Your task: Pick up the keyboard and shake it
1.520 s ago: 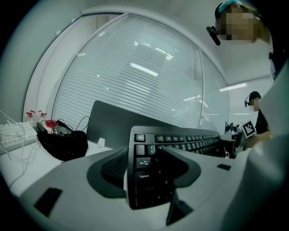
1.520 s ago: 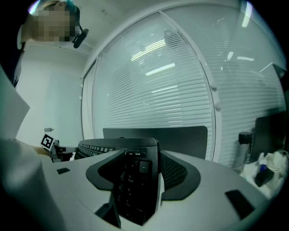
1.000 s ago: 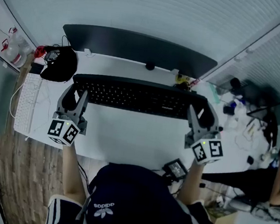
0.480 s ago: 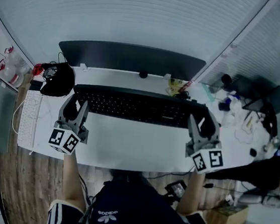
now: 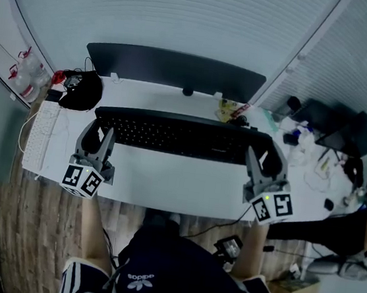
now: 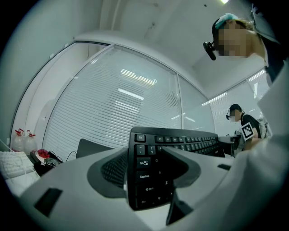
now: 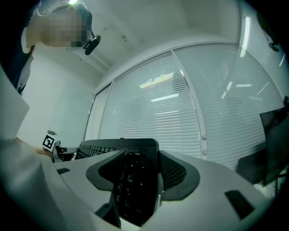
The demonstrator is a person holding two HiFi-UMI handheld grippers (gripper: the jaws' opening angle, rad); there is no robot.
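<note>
A long black keyboard [image 5: 181,136] is held in the air above the white desk [image 5: 167,174], level across the head view. My left gripper [image 5: 98,135] is shut on its left end, where the Tab and Caps Lock keys [image 6: 146,169] sit between the jaws. My right gripper [image 5: 265,160] is shut on its right end, clamping the number pad [image 7: 135,180]. In both gripper views the keyboard stands on edge between the jaws and runs off toward the other gripper.
A dark monitor [image 5: 173,68] stands at the desk's back edge. A white keyboard [image 5: 39,135] and a black bundle [image 5: 81,90] lie at the left. Cluttered desks and a seated person [image 5: 359,230] are at the right. A blinds-covered glass wall [image 6: 122,108] is behind.
The keyboard and both grippers have shifted a little nearer the desk's front edge in the head view, and the view itself has tilted. Both grips are unchanged.
</note>
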